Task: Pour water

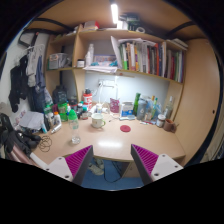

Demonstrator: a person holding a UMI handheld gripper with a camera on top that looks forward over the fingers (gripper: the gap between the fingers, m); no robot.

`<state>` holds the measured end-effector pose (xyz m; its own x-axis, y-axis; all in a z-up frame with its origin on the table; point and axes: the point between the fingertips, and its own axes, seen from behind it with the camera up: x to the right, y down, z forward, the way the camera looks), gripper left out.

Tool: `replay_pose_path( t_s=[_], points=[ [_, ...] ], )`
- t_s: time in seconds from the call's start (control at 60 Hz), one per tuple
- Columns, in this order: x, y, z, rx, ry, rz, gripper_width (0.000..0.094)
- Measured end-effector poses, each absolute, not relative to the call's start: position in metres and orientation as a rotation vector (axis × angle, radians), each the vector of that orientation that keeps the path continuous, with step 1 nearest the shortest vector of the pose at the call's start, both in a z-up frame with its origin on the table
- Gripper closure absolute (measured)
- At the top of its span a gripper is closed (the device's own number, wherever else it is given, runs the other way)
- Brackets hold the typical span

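In the gripper view we are holding the hand-held gripper (112, 165) back from the worktop (110, 143), its fingers spread apart and gripping nothing. A mug (98, 120) and green-capped bottles (66, 114) are standing well beyond the fingers, under the bookshelf (145, 60). We should be lining up squarely on a bottle, approaching slowly, then closing around its middle.

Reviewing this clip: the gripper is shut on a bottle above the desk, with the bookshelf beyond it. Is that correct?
Not quite. In the gripper view the gripper is open and holds nothing: its two fingers stand apart over the near edge of the desk, with only bare space between them. The bottles stand further back on the desk, untouched. The bookshelf does lie beyond it.
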<state>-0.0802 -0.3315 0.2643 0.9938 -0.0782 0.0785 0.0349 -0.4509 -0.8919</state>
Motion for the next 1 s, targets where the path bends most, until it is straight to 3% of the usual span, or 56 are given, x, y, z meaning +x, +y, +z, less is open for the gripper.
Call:
replay_pose_path(
  t_s=[0.167, 0.35, 0.683, 0.9, 0.933, 1.0],
  points=[
    [-0.104, -0.313, 0.25, -2.016, -0.013, -0.089, 0.0092],
    [-0.156, -0.265, 0.208, -1.985, -0.069, 0.039, 0.0094],
    [-0.267, -0.1, 0.102, -1.917, -0.205, 0.165, 0.0088],
    [-0.298, -0.01, 0.077, -1.845, -0.194, 0.185, 0.0094],
    [-0.299, -0.002, 0.075, -1.841, -0.194, 0.185, 0.0126],
    [-0.299, 0.009, 0.072, -1.832, -0.178, 0.189, 0.0435]
  ],
)
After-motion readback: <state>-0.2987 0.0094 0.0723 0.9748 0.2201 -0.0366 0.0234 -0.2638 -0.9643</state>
